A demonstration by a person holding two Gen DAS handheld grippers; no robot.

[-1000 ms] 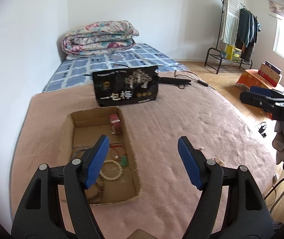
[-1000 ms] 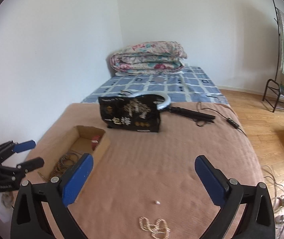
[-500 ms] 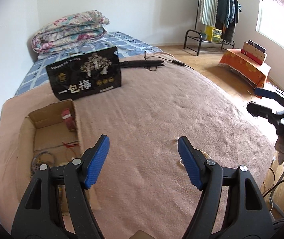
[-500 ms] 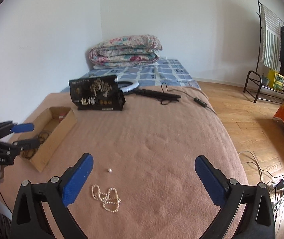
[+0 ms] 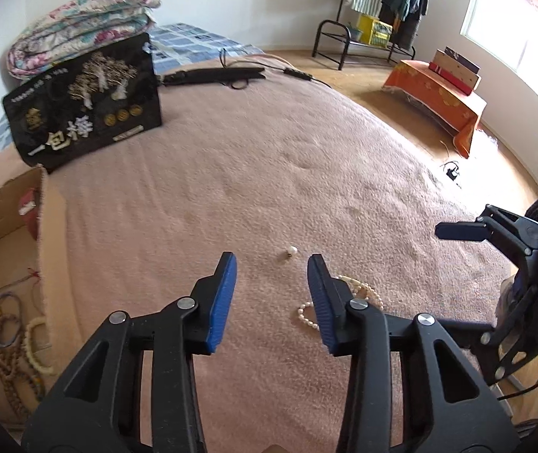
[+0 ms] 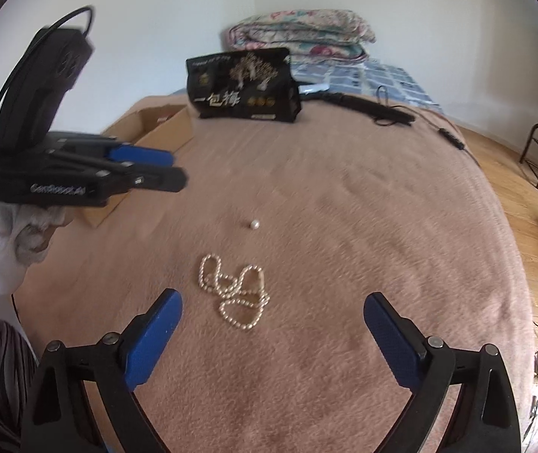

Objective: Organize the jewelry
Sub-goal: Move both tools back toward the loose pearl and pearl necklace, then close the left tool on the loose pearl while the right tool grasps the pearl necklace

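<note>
**Bed surface and room: condition at inspection**

The bed (image 6: 344,226) is covered by a pink-brown blanket, slightly rumpled, with a blue checked sheet at its far end. A folded floral quilt (image 6: 299,34) lies against the white wall. A black printed bag (image 6: 242,83) stands upright mid-bed; behind it lie a dark bar-shaped device and its cable. A cardboard box (image 5: 52,234) sits at the bed's left edge and holds bracelets and bead strings. A pearl necklace (image 6: 233,292) lies tangled on the blanket, well apart from the box, with a loose pearl (image 6: 255,224) just beyond it.

The left tongs (image 5: 271,290) are closing on nothing, the necklace beside their right finger. The right tongs (image 6: 272,336) stand wide, narrowing slightly, empty, just short of the necklace.

Wood floor; clothes rack (image 5: 382,3); orange-draped stand (image 5: 438,98) under a bright window.
</note>
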